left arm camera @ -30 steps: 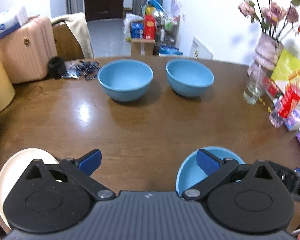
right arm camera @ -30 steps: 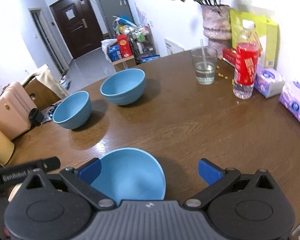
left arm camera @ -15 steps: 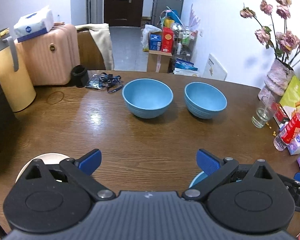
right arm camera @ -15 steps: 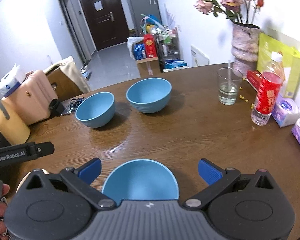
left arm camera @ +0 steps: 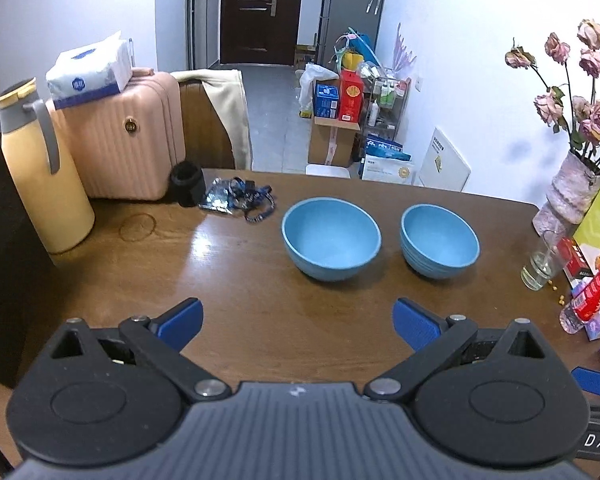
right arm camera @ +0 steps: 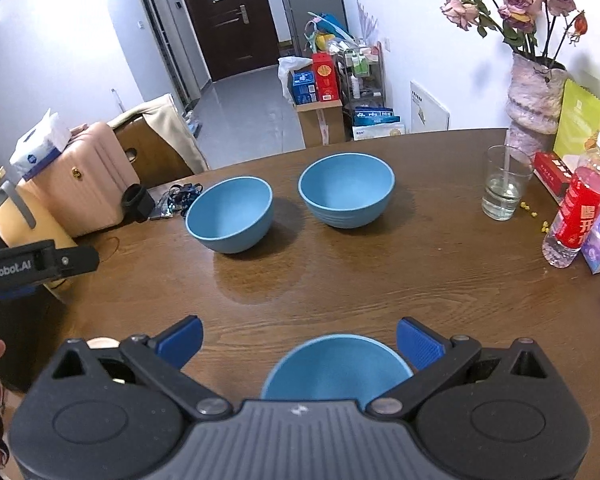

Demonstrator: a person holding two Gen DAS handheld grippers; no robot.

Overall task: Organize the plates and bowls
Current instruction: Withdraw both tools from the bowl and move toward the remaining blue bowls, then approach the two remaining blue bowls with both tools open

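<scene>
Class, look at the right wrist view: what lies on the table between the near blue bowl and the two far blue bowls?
Nothing: only bare table separates the near bowl from the far bowls.

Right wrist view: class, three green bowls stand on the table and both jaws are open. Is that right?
Not quite. The right wrist view shows three bowls on the table, but they are blue, not green. Both sets of jaws are open.

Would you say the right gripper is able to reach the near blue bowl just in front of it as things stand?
Probably yes. The right gripper is open, and the near blue bowl sits right between its blue fingers on the brown wooden table, with nothing in between.
</scene>
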